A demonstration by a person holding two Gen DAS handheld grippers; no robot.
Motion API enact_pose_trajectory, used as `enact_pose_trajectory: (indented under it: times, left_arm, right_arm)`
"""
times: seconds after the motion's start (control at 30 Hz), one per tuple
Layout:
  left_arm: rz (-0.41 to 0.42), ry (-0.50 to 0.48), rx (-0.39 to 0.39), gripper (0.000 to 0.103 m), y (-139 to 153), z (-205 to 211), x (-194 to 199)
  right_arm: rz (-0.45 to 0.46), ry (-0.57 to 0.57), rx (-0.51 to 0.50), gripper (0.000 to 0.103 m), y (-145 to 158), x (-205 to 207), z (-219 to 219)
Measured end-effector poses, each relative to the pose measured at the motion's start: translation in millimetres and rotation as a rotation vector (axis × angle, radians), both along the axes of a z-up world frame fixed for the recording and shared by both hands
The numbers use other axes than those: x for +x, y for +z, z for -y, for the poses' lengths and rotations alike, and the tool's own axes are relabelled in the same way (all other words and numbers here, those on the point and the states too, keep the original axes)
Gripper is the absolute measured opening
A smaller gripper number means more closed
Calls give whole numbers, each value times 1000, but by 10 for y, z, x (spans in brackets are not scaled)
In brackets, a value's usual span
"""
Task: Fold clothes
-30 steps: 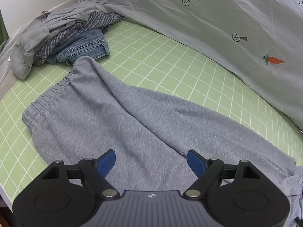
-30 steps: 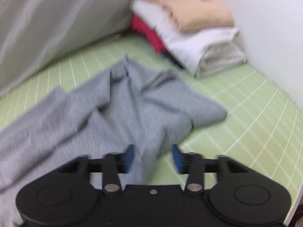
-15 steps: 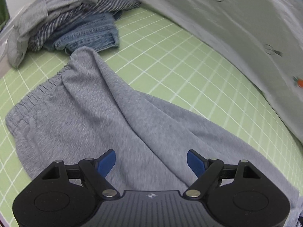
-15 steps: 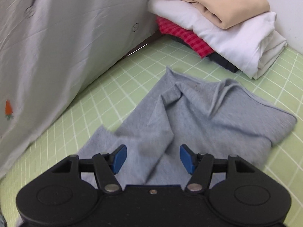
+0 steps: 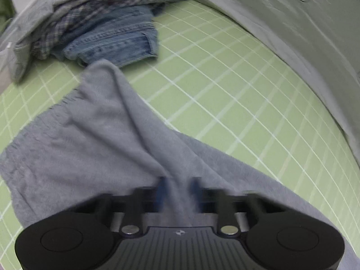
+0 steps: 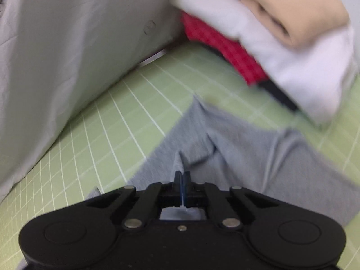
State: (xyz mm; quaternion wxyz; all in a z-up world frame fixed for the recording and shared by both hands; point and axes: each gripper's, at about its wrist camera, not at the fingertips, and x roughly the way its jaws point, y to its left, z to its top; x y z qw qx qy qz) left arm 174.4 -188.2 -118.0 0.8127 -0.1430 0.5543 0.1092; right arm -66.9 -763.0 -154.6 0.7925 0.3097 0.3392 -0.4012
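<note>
Pants (image 5: 94, 139) in soft grey are spread flat on a green mat (image 5: 225, 94) marked with white squares. In the left view, a ridge of the grey cloth is caught between the blurred blue fingers (image 5: 162, 191) of the left gripper (image 5: 177, 190), which are drawn close together with a small gap left between them; it cannot be told for sure if the cloth is held. In the right view, the right gripper (image 6: 182, 182) is seen pressed shut, and a thin fold of the pants (image 6: 236, 148) is pinched between its blue pads.

Farther off in the left view, a heap of loose clothes (image 5: 74, 22) is seen just past the waistband, with blue jeans (image 5: 117, 42) in front. Farther off in the right view, a folded stack (image 6: 270, 33) is piled at the mat's corner near the leg ends: tan on top, then white, then red.

A pale grey sheet (image 6: 67, 56) is hung along the back edge of the mat in both views.
</note>
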Motion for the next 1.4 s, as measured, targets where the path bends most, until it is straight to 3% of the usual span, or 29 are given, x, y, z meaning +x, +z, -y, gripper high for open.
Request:
enact_pose_trajectory:
  times: [0.1,0.23,0.4,0.5,0.53,0.6,0.63,0.67,0.7,0.73,0.83,0.97,1.13,1.27,1.4]
  left_arm:
    - [39,53,-57,0,38,-114,45]
    - [82,100,-77,0,136,-189,124]
    - [133,125,-29,0,229,-316,214]
    - [177,114,-50,5,314,-396,246]
    - [188,105,-37,10,342,-392,245]
    - [199,74,6,43,393,-351,231]
    - [192,52,33,51,394,-315,198]
    - [185,30,61,64,394,-280,165]
    - [178,8,88,73,395,-244,133]
    - [170,-13,114,75,391,-213,98]
    - [104,-56,163,77,287,-207,-49]
    - [26,-40,210,79,157,-380,-274]
    - [15,64,228,82,104,-769,-595]
    - [7,88,242,86,41,-1057,-694]
    - [-20,78,179,87,-105,-1272,-675]
  right_arm:
    - [12,7,-85,0,192,123,94]
    - [57,-16,-115,0,332,245,319]
    - [116,-38,-94,0,275,274,427]
    - [126,-23,-76,2,190,296,454]
    - [123,-29,-61,7,171,296,457]
    - [105,-40,-59,38,168,276,405]
    - [92,-43,-71,63,176,256,354]
    - [76,-39,-94,70,183,224,276]
    - [57,-24,-112,70,185,189,187]
    - [34,1,-118,70,179,155,93]
    - [-30,81,-132,73,141,18,-233]
    - [-99,171,-129,77,60,-173,-694]
    - [-137,221,-26,77,-46,-300,-1166]
    - [-155,242,3,77,-5,-326,-1497]
    - [-172,261,-17,77,133,-356,-1810]
